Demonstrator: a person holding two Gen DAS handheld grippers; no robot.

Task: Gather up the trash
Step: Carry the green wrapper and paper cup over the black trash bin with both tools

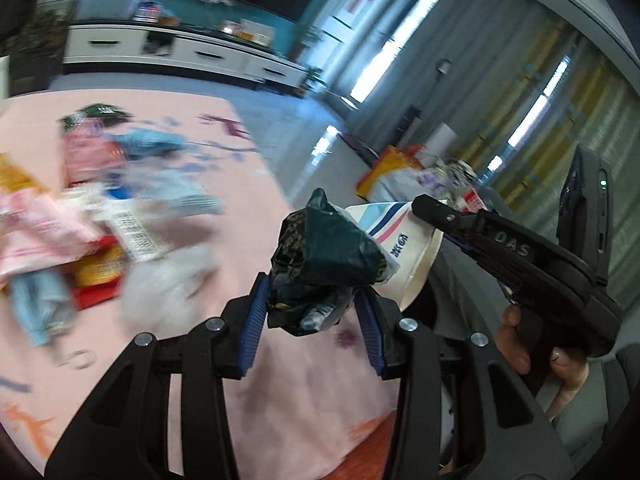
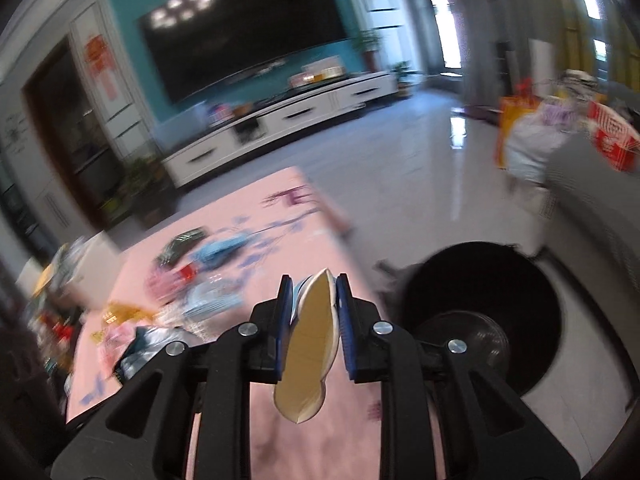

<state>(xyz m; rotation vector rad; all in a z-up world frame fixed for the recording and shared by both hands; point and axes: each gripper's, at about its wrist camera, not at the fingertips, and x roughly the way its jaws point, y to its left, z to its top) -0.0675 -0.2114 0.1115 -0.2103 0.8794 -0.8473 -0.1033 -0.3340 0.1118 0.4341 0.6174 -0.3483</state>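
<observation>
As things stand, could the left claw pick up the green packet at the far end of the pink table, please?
Probably not yet: the left claw is shut on a crumpled dark wrapper, so it has no free grip, and the green packet lies well beyond it.

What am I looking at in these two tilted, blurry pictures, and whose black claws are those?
No robot: a person holds a two-finger gripper in each hand, each carrying a fisheye camera looking along its fingers. In the left camera's picture, the left gripper pinches a crumpled dark wrapper; beside it the other tool holds a paper cup. The right camera shows the right gripper squeezing that cup flat. Below lies a pink tablecloth strewn with a blurred pile of wrappers. A black bin stands on the floor beside it.
</observation>
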